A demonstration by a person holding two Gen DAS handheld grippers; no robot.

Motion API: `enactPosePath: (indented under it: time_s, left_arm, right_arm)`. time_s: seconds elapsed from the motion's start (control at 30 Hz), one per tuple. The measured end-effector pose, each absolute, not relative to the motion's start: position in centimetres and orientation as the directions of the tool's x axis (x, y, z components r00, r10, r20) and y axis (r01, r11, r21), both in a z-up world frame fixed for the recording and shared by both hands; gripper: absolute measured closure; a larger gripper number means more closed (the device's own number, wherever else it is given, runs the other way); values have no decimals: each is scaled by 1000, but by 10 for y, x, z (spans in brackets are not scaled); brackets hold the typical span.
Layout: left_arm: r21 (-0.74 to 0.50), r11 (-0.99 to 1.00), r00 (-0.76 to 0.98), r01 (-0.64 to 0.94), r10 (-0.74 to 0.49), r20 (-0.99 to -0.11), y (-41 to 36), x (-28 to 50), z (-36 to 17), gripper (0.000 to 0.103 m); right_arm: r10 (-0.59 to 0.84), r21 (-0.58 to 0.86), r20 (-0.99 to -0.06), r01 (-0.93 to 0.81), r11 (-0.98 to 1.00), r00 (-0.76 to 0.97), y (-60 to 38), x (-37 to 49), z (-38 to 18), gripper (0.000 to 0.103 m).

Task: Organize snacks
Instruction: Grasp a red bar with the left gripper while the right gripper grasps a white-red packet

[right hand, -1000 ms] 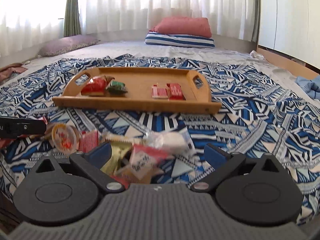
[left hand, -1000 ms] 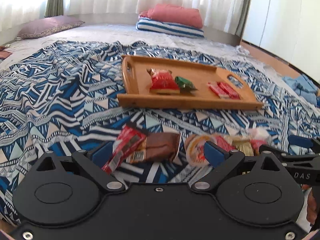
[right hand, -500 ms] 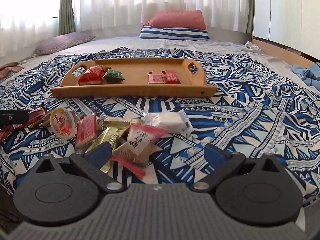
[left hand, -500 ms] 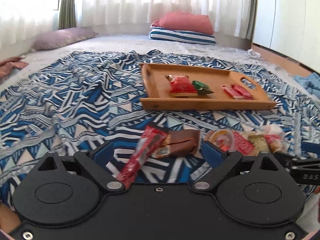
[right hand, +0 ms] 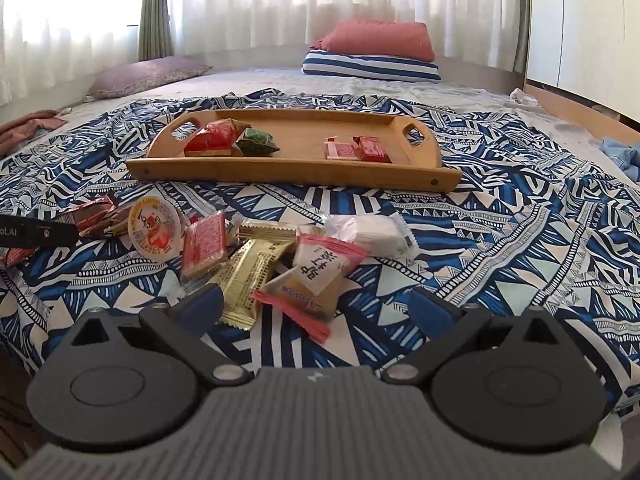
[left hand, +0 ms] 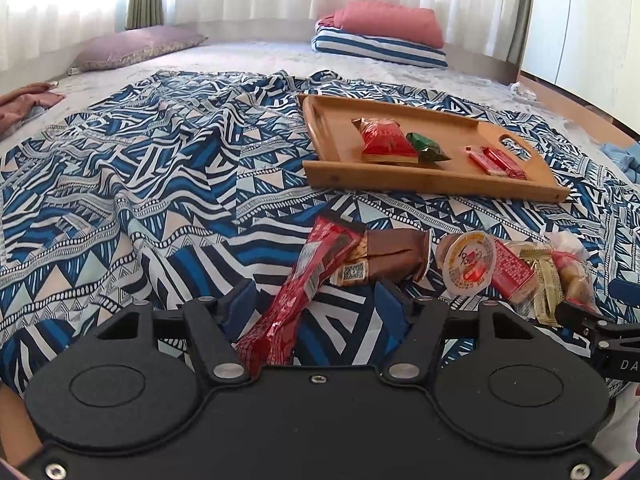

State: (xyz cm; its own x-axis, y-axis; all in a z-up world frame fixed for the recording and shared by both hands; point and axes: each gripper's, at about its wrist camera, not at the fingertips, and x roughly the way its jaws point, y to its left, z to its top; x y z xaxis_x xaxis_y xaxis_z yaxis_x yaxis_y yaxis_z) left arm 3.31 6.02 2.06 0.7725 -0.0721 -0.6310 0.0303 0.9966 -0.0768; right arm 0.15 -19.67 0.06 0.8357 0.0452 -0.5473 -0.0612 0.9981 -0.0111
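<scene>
**Both jaws spread over loose snacks on the bed**

The left gripper (left hand: 316,300) has its jaws spread wide; a long red packet (left hand: 304,280) lies between them, its near end by the left finger, and whether any finger touches it I cannot tell; the packet leans over a brown bar (left hand: 388,254) just beyond the fingertips; right of the bar stands a jelly cup (left hand: 470,266), tilted on its side, then a red square packet (left hand: 512,272) and a gold packet (left hand: 544,284), all close together.

The right gripper (right hand: 316,308) also has its jaws spread and grips nothing; between them lie a pink-edged packet (right hand: 316,276) and the gold packet (right hand: 248,276), which is near the left finger; beyond these are a white packet (right hand: 376,232), the red square packet (right hand: 204,240) and the jelly cup (right hand: 154,230); a part of the left gripper (right hand: 36,232) shows at the left edge.

All these snacks lie on a blue patterned blanket (right hand: 500,220) on the bed; further away on the blanket is a wooden tray (right hand: 296,168); in it a red bag (right hand: 212,142) touches a green packet (right hand: 256,142) at the left, and two small red packets (right hand: 356,148) lie side by side at the right; behind are pillows (right hand: 372,52) and curtains (right hand: 280,0).
</scene>
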Motion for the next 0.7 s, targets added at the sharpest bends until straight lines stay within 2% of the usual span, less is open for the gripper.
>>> enactPosePath:
  time_s: [0.1,0.23,0.4,0.63,0.7]
  left_arm:
    - [-86,996,765,29,-77,-640,61,34,18,47]
    - [-90,995,759,32,-83,-645,62,33,16,52]
    - [-106,993,754,47,-105,-648,62,34,16,60]
    - [-128,991,759,36,-110,-642,63,37,15,60]
    - [-127,991,759,33,-107,-643,62,38,15,65]
  right_arm:
    - [49,4,-531,-55,998,846,-197,1,3,2]
    - [77,59,-510,-54,997,857,-200,-2,6,18]
    - [44,55,-493,-19,998,869,-199,-3,7,37]
    - [40,95,-507,9,995,861,-201,2,4,43]
    - [39,96,-510,11,995,859,-200,4,3,44]
